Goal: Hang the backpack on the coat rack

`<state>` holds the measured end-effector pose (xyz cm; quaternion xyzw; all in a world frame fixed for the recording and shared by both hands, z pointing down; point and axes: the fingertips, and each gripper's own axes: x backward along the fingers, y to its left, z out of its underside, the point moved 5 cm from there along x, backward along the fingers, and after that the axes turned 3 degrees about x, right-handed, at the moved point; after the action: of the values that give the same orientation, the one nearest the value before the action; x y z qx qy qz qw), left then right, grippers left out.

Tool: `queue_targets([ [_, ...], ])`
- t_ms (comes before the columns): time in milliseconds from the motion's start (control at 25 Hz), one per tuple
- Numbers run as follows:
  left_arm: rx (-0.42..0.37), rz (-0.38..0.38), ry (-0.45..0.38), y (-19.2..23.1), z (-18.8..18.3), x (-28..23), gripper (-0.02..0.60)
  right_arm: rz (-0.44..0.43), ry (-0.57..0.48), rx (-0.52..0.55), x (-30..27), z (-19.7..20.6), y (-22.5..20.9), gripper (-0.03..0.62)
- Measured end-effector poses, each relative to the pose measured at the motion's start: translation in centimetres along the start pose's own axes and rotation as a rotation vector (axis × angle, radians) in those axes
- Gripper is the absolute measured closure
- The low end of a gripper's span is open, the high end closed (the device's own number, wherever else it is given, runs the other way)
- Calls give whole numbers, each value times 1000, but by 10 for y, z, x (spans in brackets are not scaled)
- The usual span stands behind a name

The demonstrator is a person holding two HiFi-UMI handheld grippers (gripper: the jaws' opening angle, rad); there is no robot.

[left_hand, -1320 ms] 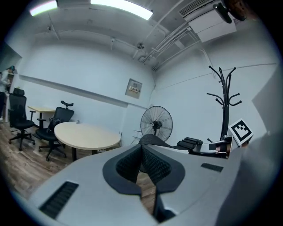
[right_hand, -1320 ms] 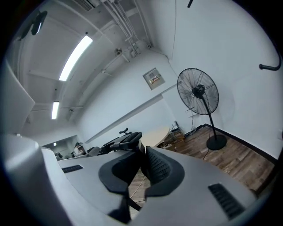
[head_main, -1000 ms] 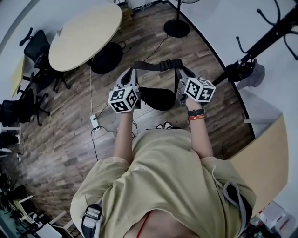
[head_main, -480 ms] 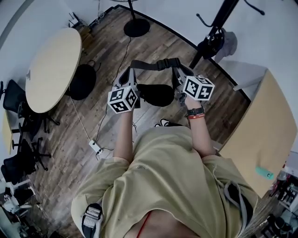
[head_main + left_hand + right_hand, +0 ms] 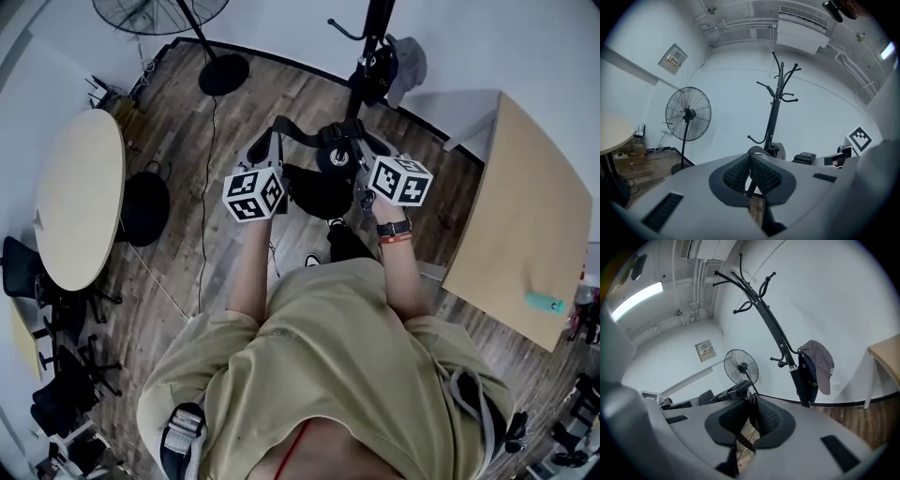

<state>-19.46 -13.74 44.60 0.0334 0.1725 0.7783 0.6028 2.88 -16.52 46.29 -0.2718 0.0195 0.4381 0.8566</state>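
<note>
The black backpack point(image 5: 319, 192) hangs between my two grippers by its strap point(image 5: 305, 135), in front of the person's chest. My left gripper point(image 5: 265, 147) is shut on the strap's left end; the webbing point(image 5: 756, 209) runs between its pads. My right gripper point(image 5: 362, 147) is shut on the right end, with webbing point(image 5: 740, 438) pinched between its pads. The black coat rack point(image 5: 372, 47) stands just beyond the grippers by the wall. In the left gripper view the coat rack point(image 5: 774, 110) rises dead ahead with bare upper hooks.
A grey cap point(image 5: 821, 363) and a dark folded umbrella point(image 5: 802, 380) hang low on the rack. A standing fan point(image 5: 687, 115) is to its left. A round table point(image 5: 75, 197) sits at the left and a wooden table point(image 5: 525, 216) at the right. Cables lie on the wood floor point(image 5: 216, 122).
The person has turned with the backpack held up. The coat rack has swung from the far right to straight ahead and closer. Both grippers keep their hold on the strap.
</note>
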Motion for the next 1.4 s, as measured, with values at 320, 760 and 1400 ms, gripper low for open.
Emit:
queue_targets([
  [320, -43, 71, 43, -38, 10, -59, 557, 61, 7, -38, 15, -15, -68, 548],
  [760, -71, 130, 42, -62, 1, -119, 557, 125, -59, -58, 10, -54, -123, 548],
  [1400, -80, 153, 9, -59, -20, -173, 557, 108, -123, -105, -13, -87, -156, 540],
])
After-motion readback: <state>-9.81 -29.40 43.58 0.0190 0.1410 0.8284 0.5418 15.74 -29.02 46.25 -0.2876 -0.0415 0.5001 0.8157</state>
